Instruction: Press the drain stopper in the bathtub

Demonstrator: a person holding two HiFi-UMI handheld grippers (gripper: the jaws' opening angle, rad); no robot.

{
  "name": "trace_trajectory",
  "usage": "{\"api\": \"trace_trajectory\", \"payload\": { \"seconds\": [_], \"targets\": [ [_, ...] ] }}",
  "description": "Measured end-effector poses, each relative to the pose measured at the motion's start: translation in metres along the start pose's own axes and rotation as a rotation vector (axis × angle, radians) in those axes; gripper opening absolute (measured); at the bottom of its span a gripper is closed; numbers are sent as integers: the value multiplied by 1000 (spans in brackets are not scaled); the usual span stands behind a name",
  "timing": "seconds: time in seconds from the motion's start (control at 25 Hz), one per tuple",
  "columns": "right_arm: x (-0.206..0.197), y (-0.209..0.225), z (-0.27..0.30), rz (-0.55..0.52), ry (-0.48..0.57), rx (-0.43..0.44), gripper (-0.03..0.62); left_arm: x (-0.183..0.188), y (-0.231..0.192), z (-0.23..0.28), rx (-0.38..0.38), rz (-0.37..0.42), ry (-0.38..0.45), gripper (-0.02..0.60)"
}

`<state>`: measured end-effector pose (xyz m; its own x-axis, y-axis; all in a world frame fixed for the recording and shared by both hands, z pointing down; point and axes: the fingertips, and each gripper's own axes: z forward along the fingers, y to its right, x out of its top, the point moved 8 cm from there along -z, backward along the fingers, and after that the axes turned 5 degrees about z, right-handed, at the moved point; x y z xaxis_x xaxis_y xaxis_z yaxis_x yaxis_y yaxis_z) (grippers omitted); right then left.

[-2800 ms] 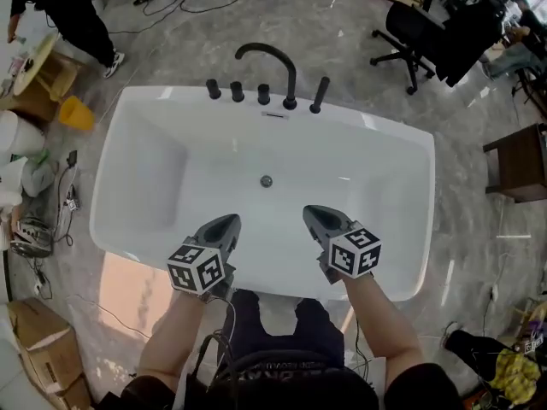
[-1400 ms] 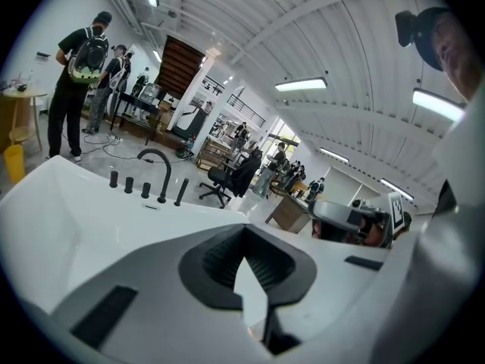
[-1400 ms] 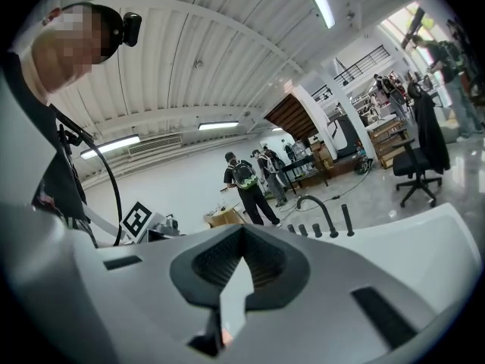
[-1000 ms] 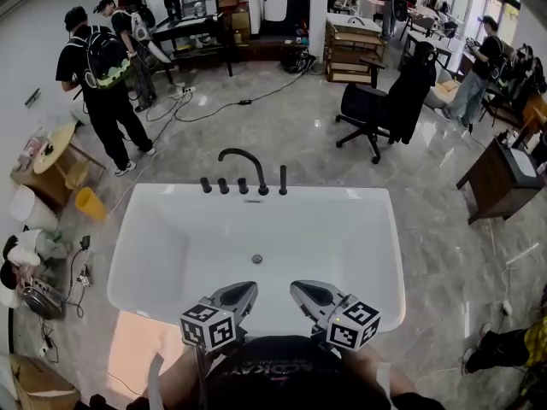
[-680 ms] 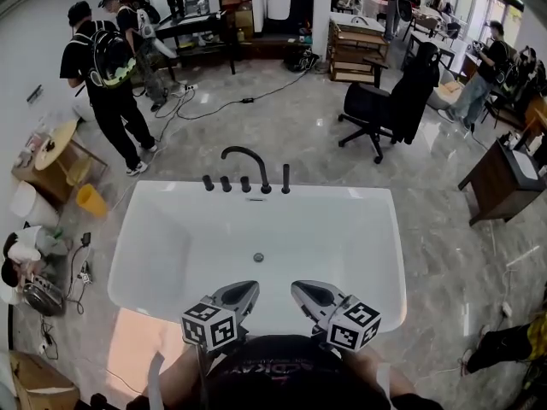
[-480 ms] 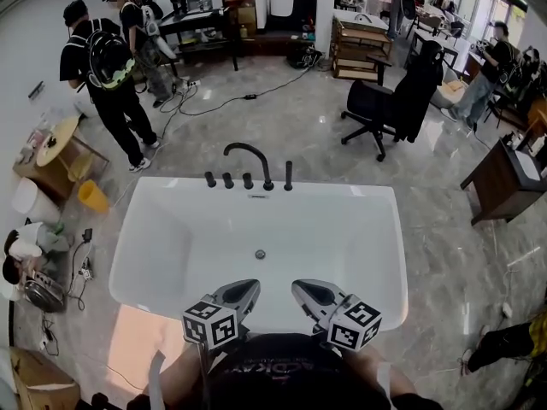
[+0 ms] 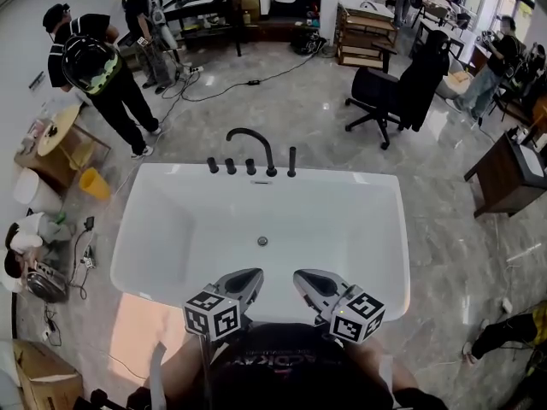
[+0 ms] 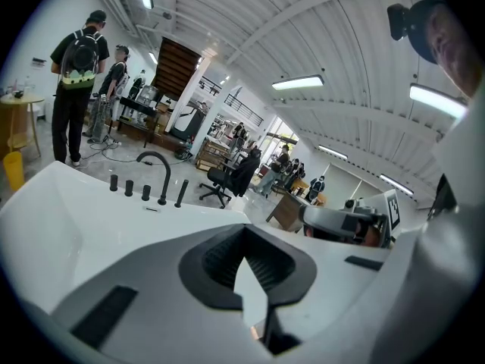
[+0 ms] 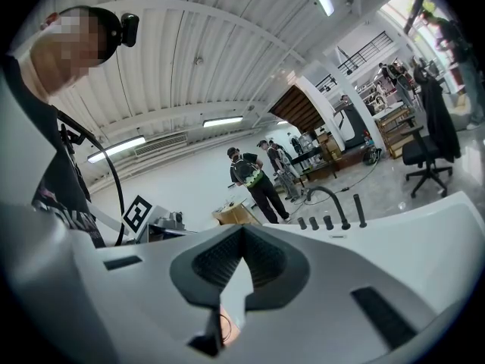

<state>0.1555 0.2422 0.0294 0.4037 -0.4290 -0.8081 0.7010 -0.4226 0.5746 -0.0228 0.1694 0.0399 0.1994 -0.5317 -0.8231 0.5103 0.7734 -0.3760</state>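
The left gripper [image 7: 253, 275] and right gripper [image 7: 302, 277] hover over the bathtub [image 7: 171, 229] rim, fingers closed on nothing, fit for pushing; the drain stopper [image 7: 262, 241] lies well beyond.

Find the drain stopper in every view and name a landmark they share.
Head view: drain stopper at the centre of the tub floor.
Left gripper view: not visible.
Right gripper view: not visible.
Shared landmark: the black faucet on the tub's far rim, in all three.
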Motion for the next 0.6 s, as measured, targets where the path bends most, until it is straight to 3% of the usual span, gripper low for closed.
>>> {"api": "trace_trajectory", "payload": {
  "seconds": [0.6],
  "targets": [
    [-4,-3,0,14,-4,-7,15,-2,3,-5,1,8,2,3]
  ]
}}
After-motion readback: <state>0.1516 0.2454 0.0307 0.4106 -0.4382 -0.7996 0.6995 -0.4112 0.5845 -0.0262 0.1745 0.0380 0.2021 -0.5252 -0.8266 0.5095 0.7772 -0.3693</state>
